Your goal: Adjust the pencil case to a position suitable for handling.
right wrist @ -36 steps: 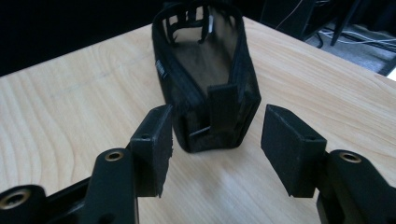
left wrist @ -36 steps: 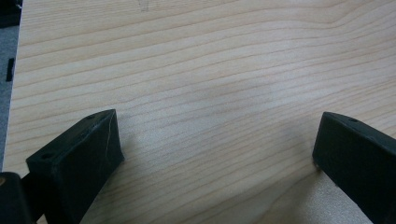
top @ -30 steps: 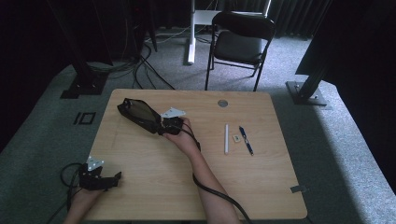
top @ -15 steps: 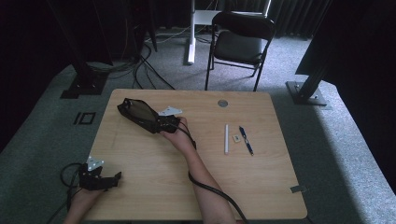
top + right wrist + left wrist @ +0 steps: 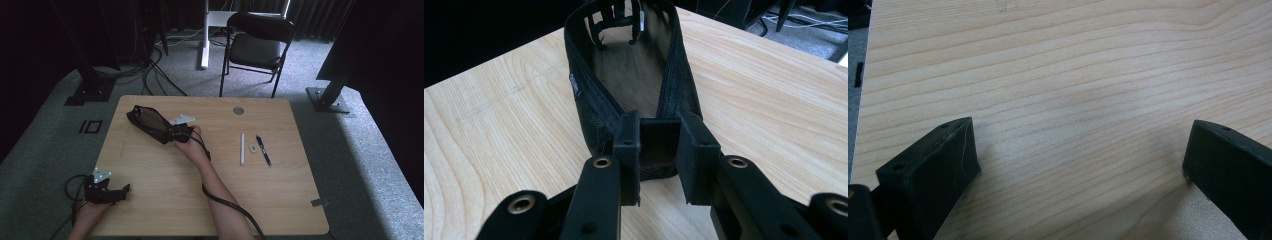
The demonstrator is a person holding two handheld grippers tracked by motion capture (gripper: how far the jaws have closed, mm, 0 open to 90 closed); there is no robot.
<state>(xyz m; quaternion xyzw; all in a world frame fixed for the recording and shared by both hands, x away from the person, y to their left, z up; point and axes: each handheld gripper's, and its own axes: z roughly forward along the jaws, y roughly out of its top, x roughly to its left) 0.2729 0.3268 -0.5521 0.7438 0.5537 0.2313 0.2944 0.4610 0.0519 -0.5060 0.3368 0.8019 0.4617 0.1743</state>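
Two grippers are mine, and from the high view my right gripper (image 5: 172,134) sits at the near end of the black mesh pouch (image 5: 147,121), which lies on the table (image 5: 280,200) toward ten o'clock from the table's middle, its open top facing up. Compared with a second ago, my right hand has crept only slightly toward the pouch, and the pouch lies where it did. My left gripper (image 5: 117,191) rests at the seven o'clock corner, as before. A white pen (image 5: 242,148), a small tag (image 5: 253,148) and a blue pen (image 5: 263,150) lie side by side toward three o'clock, well apart from the pouch and unmoved.

From the left gripper view, my left jaws stand wide apart over bare wood, with nothing between them.

From the right gripper view, my right gripper (image 5: 659,155) has just been closing its jaws, and they now pinch the pouch's (image 5: 634,65) near end wall between them; the pouch stretches away toward twelve o'clock, its zip edges spread open.
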